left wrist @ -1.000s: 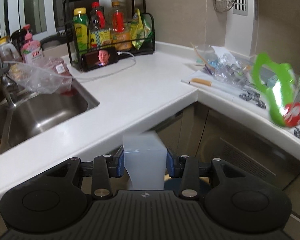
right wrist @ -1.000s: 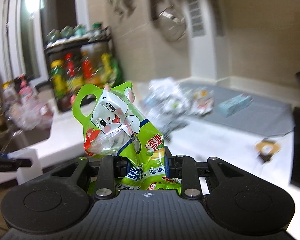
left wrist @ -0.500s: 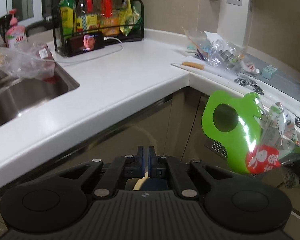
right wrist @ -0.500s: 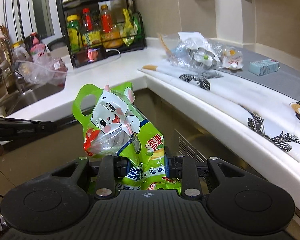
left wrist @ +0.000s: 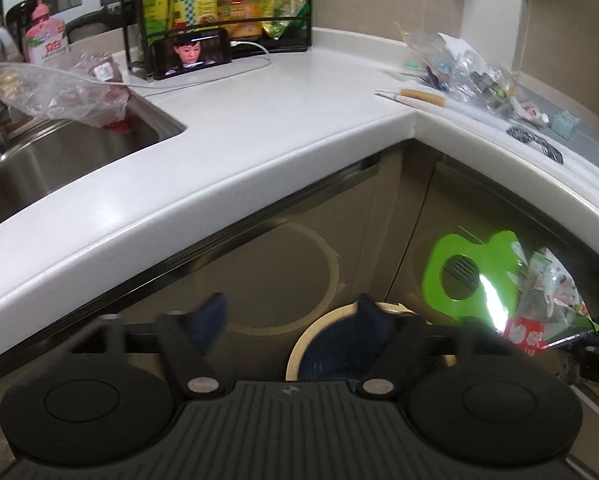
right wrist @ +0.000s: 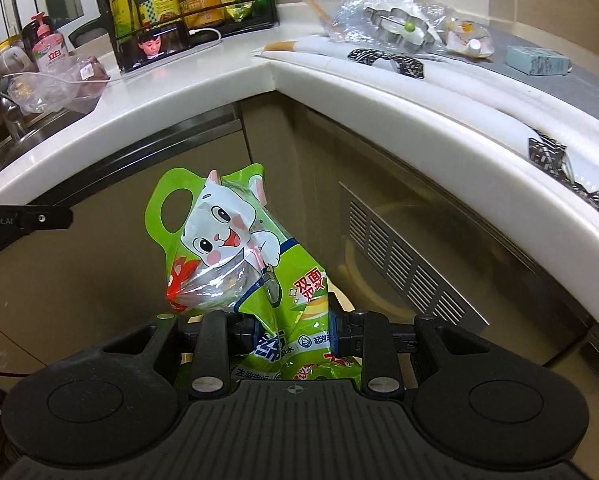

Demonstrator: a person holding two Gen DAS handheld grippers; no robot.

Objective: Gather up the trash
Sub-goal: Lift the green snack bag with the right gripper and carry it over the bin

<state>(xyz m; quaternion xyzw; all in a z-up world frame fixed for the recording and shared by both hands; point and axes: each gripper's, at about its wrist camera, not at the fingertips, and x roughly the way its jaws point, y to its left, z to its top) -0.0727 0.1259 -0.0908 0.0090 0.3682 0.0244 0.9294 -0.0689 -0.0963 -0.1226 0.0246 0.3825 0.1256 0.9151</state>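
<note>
Nearest us, our right hand-held gripper (right wrist: pixel 292 330) is clamped on a crumpled green detergent pouch (right wrist: pixel 235 256) with a cartoon cat, held low in front of the cabinet doors, below the table (right wrist: pixel 203 92) edge. Our left hand-held gripper (left wrist: pixel 289 314) is spread wide with nothing between its fingers, poised over a round bin (left wrist: pixel 331 344) with a cream rim and dark blue inside. Only the left view shows this bin; there the pouch (left wrist: pixel 471 272) appears at the right, just beside it. The right view shows the pouch's printed face. Farther off on the table lie a heap of clear plastic wrappers (right wrist: pixel 391 16), a phone (left wrist: pixel 195 56) and a bottle rack (left wrist: pixel 223 8).
</note>
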